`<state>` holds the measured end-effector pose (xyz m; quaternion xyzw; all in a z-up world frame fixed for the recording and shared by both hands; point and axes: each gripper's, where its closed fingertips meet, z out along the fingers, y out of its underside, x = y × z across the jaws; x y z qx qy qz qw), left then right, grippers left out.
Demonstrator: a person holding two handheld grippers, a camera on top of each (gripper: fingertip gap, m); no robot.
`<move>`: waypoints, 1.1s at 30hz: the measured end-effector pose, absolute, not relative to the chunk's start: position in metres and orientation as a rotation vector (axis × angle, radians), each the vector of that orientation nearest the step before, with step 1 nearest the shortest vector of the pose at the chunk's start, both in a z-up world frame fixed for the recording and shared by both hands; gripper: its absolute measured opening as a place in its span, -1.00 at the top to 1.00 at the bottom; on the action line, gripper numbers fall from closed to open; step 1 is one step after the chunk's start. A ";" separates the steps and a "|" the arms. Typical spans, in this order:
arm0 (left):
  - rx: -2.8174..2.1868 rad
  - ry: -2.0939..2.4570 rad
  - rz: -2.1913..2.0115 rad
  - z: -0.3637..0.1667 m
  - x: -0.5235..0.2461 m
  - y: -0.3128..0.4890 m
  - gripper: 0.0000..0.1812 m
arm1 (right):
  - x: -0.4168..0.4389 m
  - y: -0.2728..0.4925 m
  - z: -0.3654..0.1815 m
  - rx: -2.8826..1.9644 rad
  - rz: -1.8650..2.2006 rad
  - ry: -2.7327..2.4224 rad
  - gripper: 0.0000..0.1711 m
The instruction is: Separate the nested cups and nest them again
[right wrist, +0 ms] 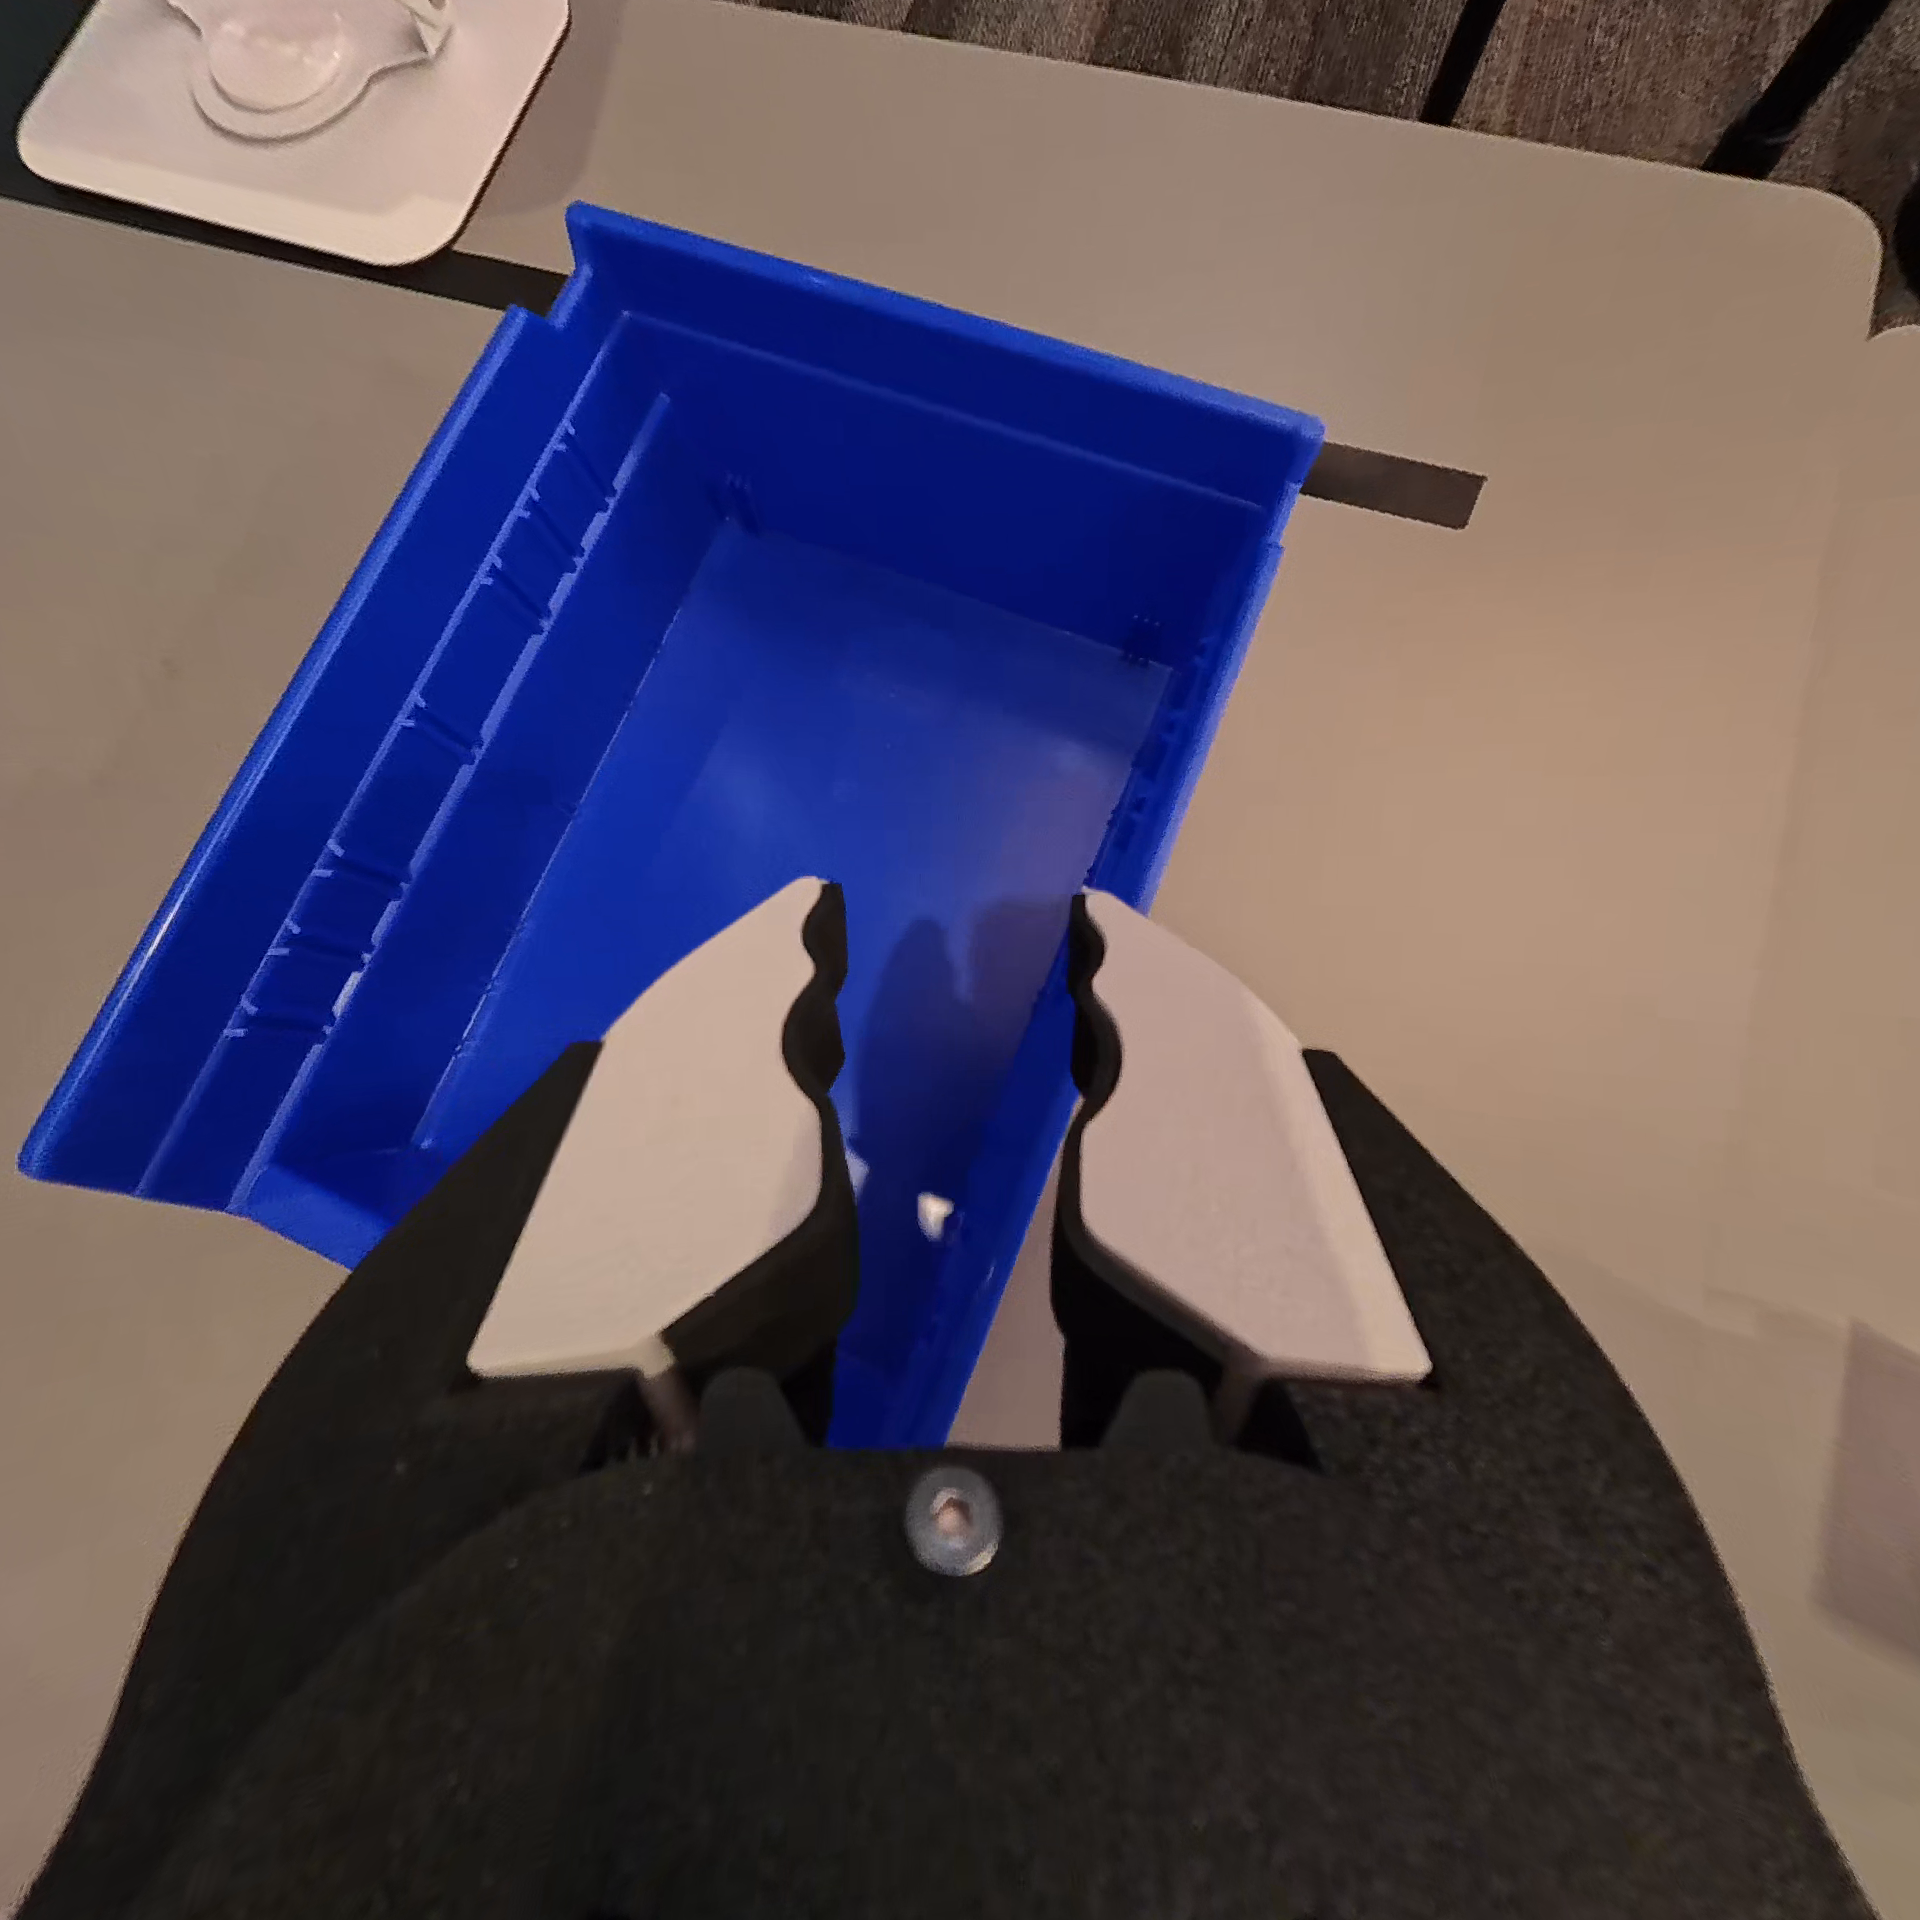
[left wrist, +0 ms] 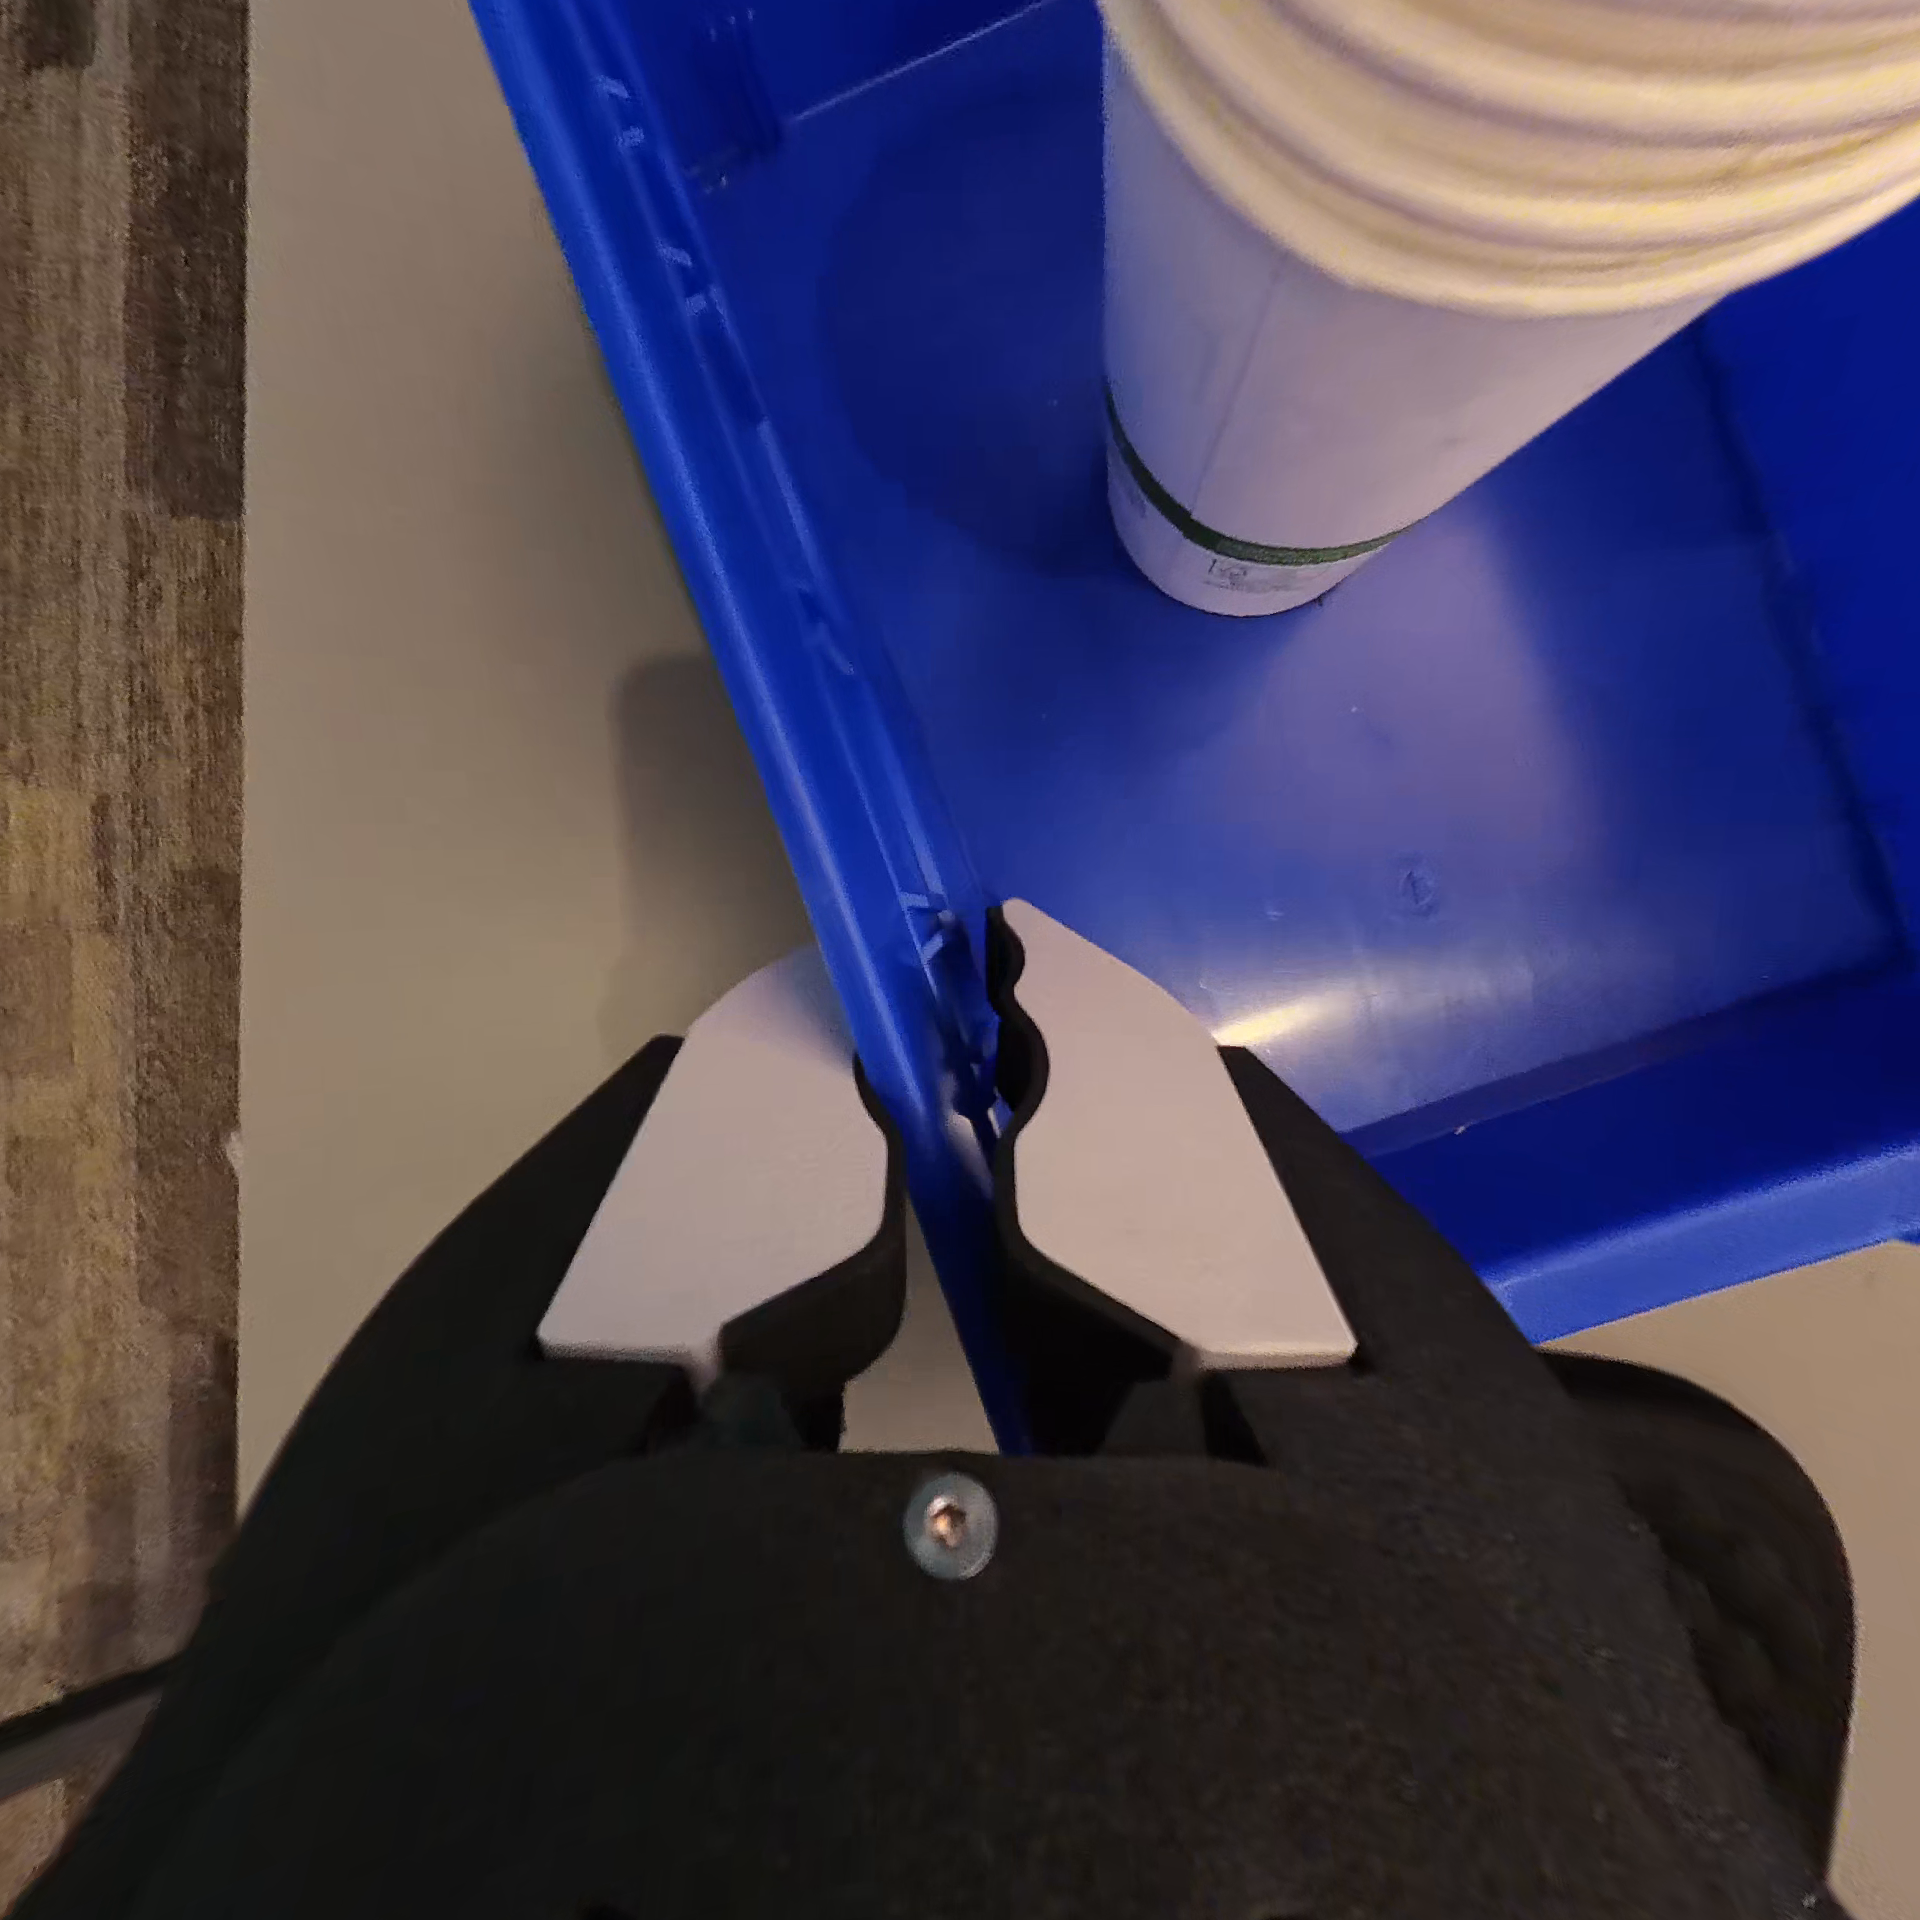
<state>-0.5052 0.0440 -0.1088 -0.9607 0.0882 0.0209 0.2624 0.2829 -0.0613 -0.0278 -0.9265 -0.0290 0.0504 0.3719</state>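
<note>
Left gripper [left wrist: 951,1023]: pinching the blue bin's [left wrist: 1455,831] side wall, likely steadying it.
Right gripper [right wrist: 951,997]: hovering wide apart, empty, above the bin.
Cups [left wrist: 1299,343]: standing nested inside the bin, towards its far end.

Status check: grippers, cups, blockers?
Left hand-held gripper shut on blue bin wall. Right hand-held gripper open, straddling bin wall. Cup stack upright in bin, unseparated. No blockers.
</note>
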 end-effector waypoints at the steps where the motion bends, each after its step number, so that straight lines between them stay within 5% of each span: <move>1: -2.595 0.273 0.039 -0.109 -0.504 0.046 0.87 | 0.282 -0.060 -0.029 -2.384 0.127 -0.074 0.53; 19: -2.527 0.571 -0.093 -0.108 -0.494 0.061 0.89 | 0.256 -0.048 -0.055 -2.536 0.047 -0.214 0.52; 21: -2.470 0.554 -0.049 -0.100 -0.498 0.065 0.59 | 0.255 -0.048 -0.057 -2.545 0.041 -0.225 0.51; 27: -2.091 0.462 -0.032 -0.020 -0.473 0.058 0.10 | 0.261 -0.043 -0.050 -2.486 0.015 -0.221 0.60; 33: -1.980 0.517 -0.042 -0.015 -0.402 0.046 -0.07 | 0.270 -0.046 -0.057 -2.514 0.005 -0.190 0.60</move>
